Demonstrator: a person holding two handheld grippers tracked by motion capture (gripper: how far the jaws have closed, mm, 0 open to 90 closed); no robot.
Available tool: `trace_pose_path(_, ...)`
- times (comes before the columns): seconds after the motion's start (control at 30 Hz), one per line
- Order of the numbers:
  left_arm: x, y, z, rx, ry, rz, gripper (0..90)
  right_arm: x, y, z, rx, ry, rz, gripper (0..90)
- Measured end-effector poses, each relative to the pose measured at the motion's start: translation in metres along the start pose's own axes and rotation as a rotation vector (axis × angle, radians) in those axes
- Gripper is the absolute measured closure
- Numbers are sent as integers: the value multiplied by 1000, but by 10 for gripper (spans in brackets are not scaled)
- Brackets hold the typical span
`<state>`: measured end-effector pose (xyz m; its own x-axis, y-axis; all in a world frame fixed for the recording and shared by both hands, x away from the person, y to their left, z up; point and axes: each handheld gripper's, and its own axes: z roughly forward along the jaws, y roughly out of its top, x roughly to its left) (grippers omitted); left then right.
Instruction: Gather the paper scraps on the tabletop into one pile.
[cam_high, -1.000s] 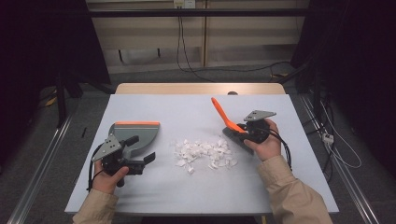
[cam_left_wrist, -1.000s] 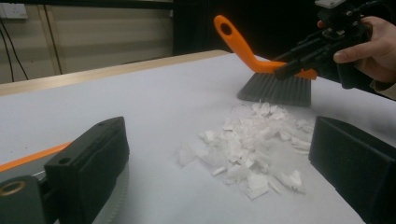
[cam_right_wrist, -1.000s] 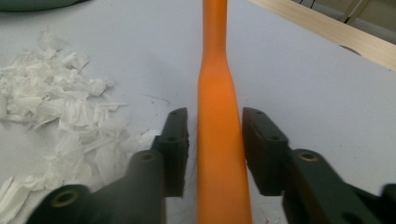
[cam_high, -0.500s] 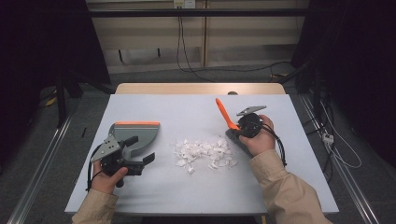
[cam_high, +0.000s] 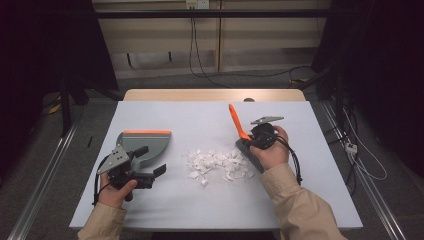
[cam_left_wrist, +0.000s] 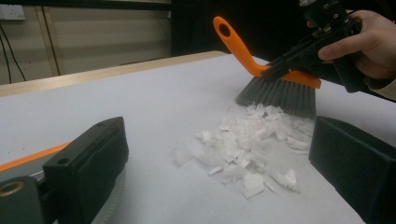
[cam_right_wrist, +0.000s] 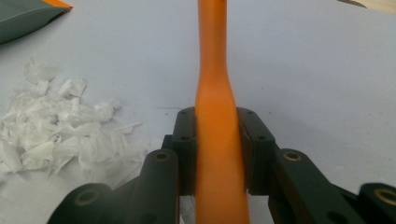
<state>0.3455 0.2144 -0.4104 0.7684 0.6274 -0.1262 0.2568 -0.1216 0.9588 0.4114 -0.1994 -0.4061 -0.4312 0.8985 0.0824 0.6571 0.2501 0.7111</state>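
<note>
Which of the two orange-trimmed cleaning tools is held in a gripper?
The brush: the right gripper is shut on its orange handle. The dustpan lies flat on the table beside the open left gripper, unheld.

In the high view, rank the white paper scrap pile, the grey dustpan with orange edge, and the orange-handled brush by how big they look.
1. White paper scrap pile, widest spread.
2. Grey dustpan with orange edge, partly behind the left gripper, so close to the pile.
3. Orange-handled brush, partly hidden by the right gripper.
</note>
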Motion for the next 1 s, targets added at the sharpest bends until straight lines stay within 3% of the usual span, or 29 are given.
trace_pose_path(0.17, 0, 0, 0, 1, 0, -1, 43, 13, 5, 8, -10, 37, 42, 717)
trace_pose_path(0.33, 1, 0, 0, -2, 1, -5, 43, 28, 11, 17, -23, 36, 30, 717)
trace_pose_path(0.4, 1, 0, 0, -1, 1, -4, 43, 33, 13, 21, -26, 66, 54, 718)
trace_pose_path(0.47, 1, 0, -1, -1, 3, -2, 43, 39, 15, 24, -25, 56, 27, 717)
trace_pose_path(0.57, 1, -1, -1, -2, 5, -5, 43, 46, 17, 28, -45, 125, 46, 717)
trace_pose_path(0.67, 1, -1, -1, -5, 6, -13, 43, 55, 20, 29, -49, 146, 36, 718)
trace_pose_path(0.77, 2, -1, -2, -4, 10, -9, 43, 55, 24, 26, -69, 119, 22, 717)
trace_pose_path(0.87, 3, -1, -2, -3, 12, -14, 43, 49, 26, 21, -81, 150, 61, 718)
trace_pose_path(1.0, 3, -2, -1, -1, 10, -17, 43, 45, 28, 12, -94, 141, 58, 718)
